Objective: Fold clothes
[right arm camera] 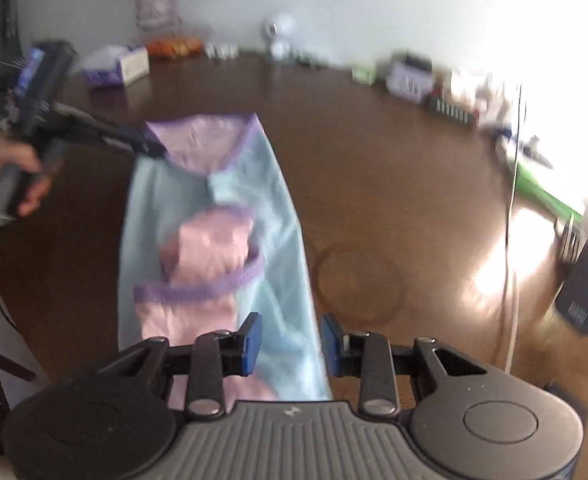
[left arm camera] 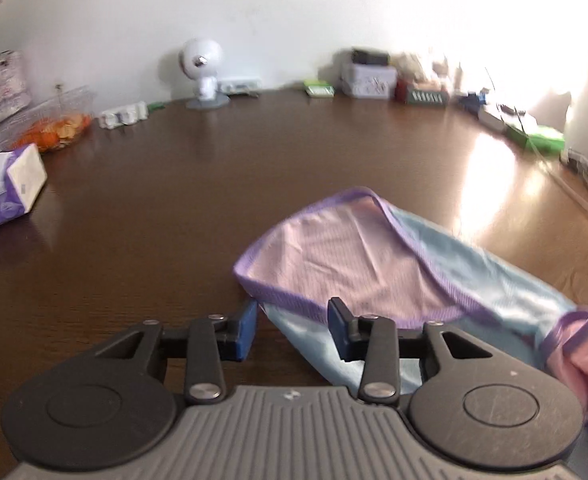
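Now the dark brown wooden table (left arm camera: 254, 152) carries the light blue and pink garment with purple trim (right arm camera: 230, 216), which lies in a long, partly folded strip near the middle of the table. Its far end, in pink, points to the wall side of the table; its near end reaches the front edge.

The left gripper (left arm camera: 292, 330) has its jaws apart around the corner of the garment, holding nothing. The right gripper (right arm camera: 290, 344) is also parted, over the garment's near right edge.

To do the step well, I think each gripper should close only on the purple trim, low at the table, so that one layer lifts evenly.
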